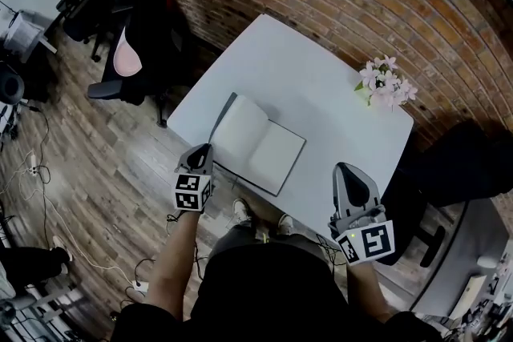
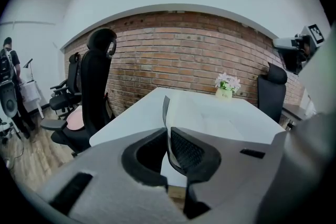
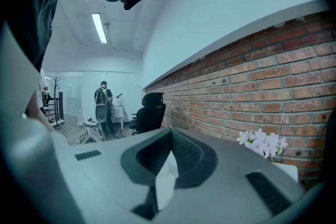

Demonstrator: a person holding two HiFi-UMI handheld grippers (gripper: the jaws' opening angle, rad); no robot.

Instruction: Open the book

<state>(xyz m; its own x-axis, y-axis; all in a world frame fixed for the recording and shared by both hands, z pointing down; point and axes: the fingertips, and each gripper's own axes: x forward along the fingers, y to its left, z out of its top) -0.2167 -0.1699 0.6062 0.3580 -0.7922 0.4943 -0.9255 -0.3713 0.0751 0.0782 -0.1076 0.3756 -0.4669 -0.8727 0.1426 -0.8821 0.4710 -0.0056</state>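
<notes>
Head view: flowers [image 1: 386, 84] beyond book [image 1: 256, 142], chair [image 1: 136, 12] leftward.

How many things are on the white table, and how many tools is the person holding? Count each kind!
book: 1
pot of flowers: 1
tools: 2 (left tool, right tool)
Total: 4

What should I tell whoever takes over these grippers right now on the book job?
Left gripper: shut on the near left edge of the dark-covered book with blank white pages.
Right gripper: shut, empty, right of the book, by the white rectangular table's near edge.
Done: book open on the table.
Left: its left side is tilted up; probably lay it flat, let go.
</notes>
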